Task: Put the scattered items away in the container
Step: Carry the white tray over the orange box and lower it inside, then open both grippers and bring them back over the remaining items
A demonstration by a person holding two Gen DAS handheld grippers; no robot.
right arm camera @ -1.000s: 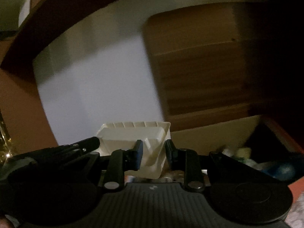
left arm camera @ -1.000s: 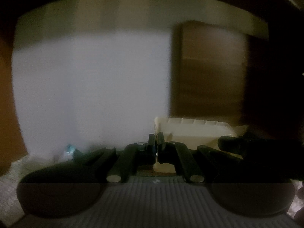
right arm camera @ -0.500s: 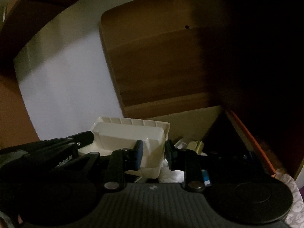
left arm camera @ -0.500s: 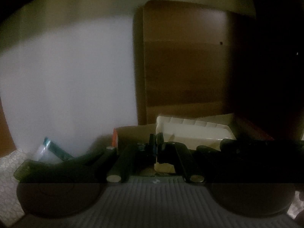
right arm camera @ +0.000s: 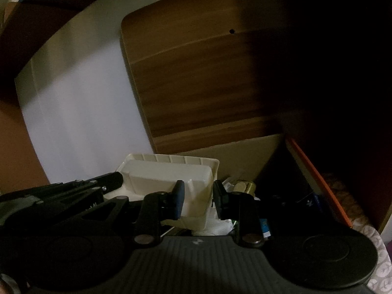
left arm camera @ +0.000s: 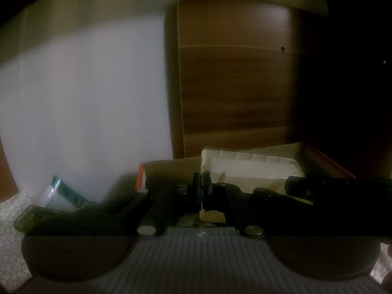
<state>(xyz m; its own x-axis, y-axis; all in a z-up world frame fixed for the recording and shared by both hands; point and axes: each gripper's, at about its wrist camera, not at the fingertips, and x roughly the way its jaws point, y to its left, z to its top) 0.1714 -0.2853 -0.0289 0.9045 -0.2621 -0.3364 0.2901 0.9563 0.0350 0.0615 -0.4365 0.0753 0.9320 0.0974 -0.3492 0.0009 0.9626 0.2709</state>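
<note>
A cream plastic tray (left arm camera: 252, 169) hangs tilted over an open cardboard box (left arm camera: 171, 169) with an orange edge. My left gripper (left arm camera: 201, 181) is shut on the tray's thin rim. In the right wrist view the same tray (right arm camera: 166, 174) sits with its corner wall between the pads of my right gripper (right arm camera: 199, 196), which is shut on it. Below it the box (right arm camera: 245, 154) holds a gold can (right arm camera: 242, 186), crumpled white paper (right arm camera: 218, 225) and a blue packet (right arm camera: 265, 225). The left tool's black body (right arm camera: 73, 191) shows at the left.
A dark wooden panel (left arm camera: 232, 73) stands behind the box, with a white wall (left arm camera: 85, 98) to its left. A clear plastic bag with a teal strip (left arm camera: 61, 193) lies left of the box on a patterned cloth (left arm camera: 9, 208). The scene is dim.
Both grippers carried the tray to the right until the box came under it. Over the last half second they have hardly moved, and both grips are unchanged.
</note>
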